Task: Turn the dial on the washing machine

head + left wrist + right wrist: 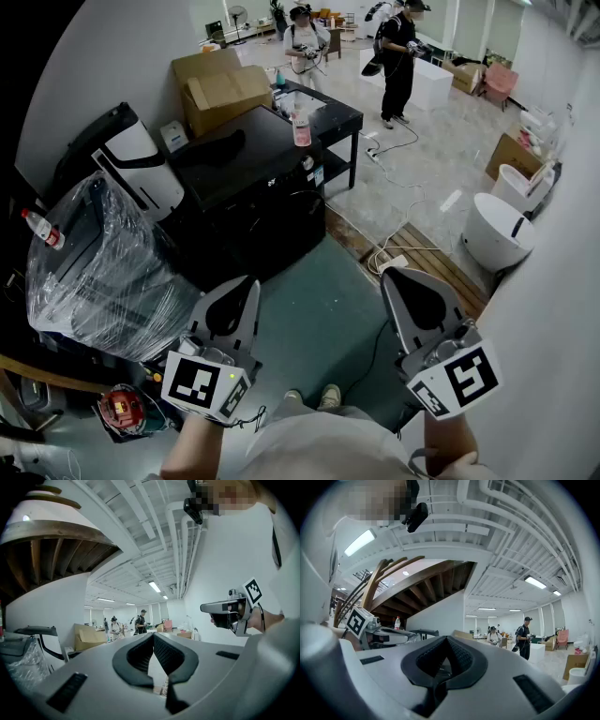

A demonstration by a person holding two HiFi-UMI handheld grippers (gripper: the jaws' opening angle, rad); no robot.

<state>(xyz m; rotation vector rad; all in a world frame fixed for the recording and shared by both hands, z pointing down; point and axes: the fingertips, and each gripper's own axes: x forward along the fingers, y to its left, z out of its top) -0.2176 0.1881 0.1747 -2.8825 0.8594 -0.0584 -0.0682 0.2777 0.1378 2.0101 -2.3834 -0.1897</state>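
Observation:
A black box-shaped machine (248, 173) stands ahead of me on the green floor; I cannot make out a dial on it. Both grippers are held level well short of it. In the head view my left gripper (247, 287) is low left and my right gripper (397, 277) low right. Each has its jaws closed tip to tip with nothing between them. The left gripper view shows its shut jaws (153, 636) and the right gripper (220, 607) beside it. From the right gripper view I see its shut jaws (447, 641) and the left gripper (386, 634).
A plastic-wrapped appliance (94, 262) sits at the left with a bottle (42, 228) on it. Cardboard boxes (220, 84) and a black table (328, 112) stand behind the machine. White tubs (497, 230), a wooden pallet (427, 258) and floor cables lie right. Two people (398, 56) stand far back.

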